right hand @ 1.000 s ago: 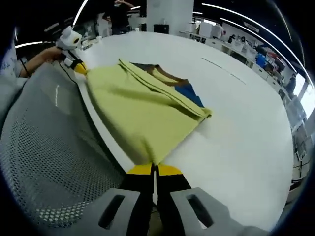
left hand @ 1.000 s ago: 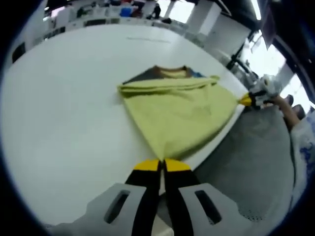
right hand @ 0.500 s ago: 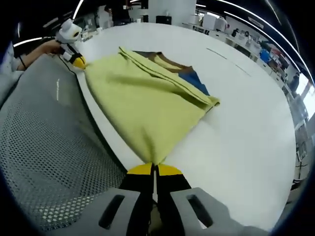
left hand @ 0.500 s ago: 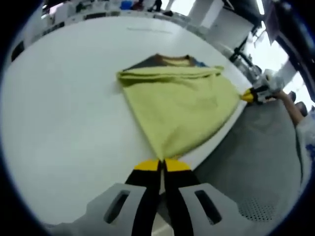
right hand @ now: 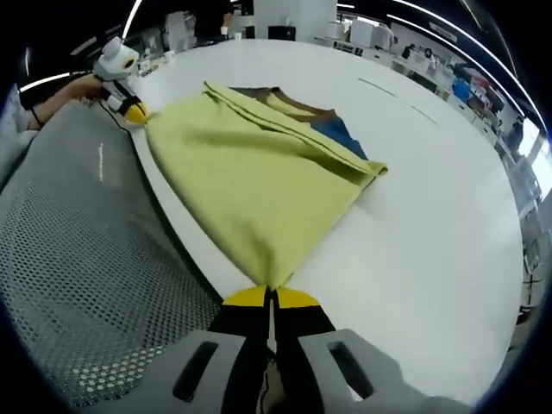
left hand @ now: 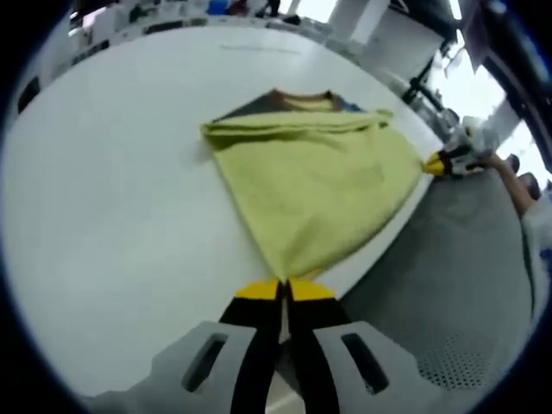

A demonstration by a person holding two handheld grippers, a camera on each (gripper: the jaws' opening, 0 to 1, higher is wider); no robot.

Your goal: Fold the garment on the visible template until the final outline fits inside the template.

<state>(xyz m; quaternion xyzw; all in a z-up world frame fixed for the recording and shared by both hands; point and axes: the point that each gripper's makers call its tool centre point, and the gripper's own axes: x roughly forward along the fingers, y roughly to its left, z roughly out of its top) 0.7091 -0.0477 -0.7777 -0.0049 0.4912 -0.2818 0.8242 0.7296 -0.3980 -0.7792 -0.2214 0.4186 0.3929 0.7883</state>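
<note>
I've got both grippers clamped on corners of the yellow garment [left hand: 315, 185]: left gripper [left hand: 284, 290] on one, right gripper [right hand: 269, 297] on the other, cloth stretched flat near the white table [left hand: 112, 216] edge. My worry: pull unevenly and a corner slips out, or the fold drags off the edge.

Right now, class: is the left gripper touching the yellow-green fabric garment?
Touching. In the left gripper view, the left gripper has its jaws closed on a corner of the garment.
</note>
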